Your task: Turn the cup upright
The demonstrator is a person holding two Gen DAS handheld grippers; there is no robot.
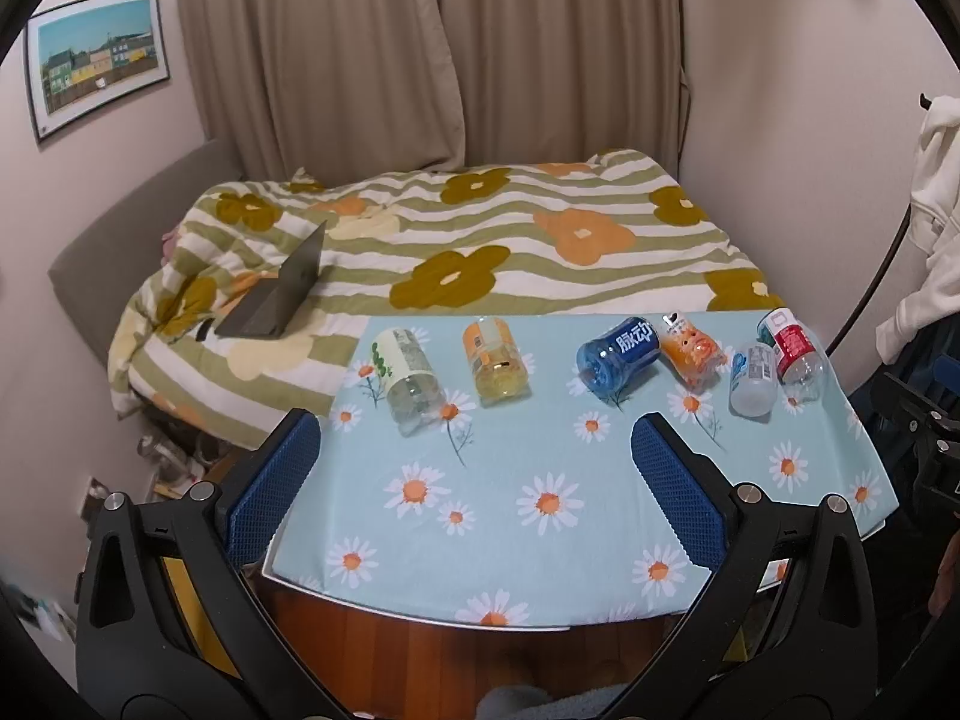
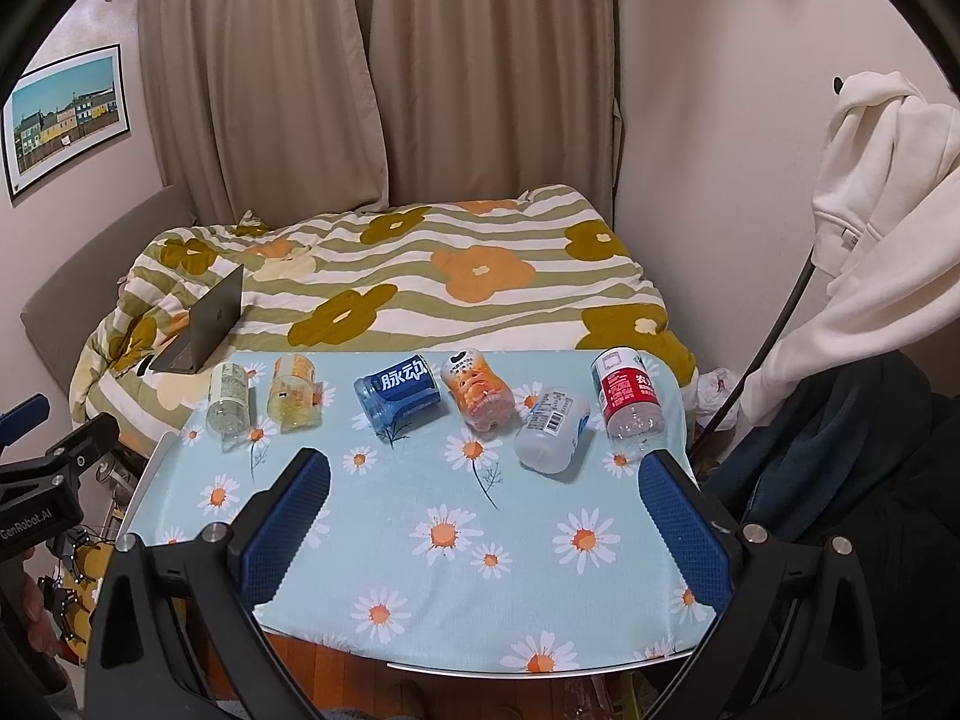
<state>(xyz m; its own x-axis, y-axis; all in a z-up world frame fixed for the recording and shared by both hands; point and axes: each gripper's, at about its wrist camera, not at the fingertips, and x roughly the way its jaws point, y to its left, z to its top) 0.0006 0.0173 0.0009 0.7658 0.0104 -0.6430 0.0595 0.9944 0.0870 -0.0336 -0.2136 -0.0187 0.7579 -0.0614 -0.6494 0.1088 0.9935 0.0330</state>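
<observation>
Left gripper (image 1: 474,450) and right gripper (image 2: 486,483): jaws apart, empty, above the near edge of the surface (image 2: 516,594). Six cups (image 2: 397,394) lie tipped in one row along its far edge. On the bed (image 1: 480,240) beyond: one laptop (image 1: 279,294). Only the right wrist view shows the whole white garment (image 2: 870,180).

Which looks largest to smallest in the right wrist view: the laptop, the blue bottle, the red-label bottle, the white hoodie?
1. White hoodie, by far the largest, though it hangs nearer the camera.
2. Laptop.
3. Blue bottle and red-label bottle: they look about alike, so I do not rank them.
</observation>
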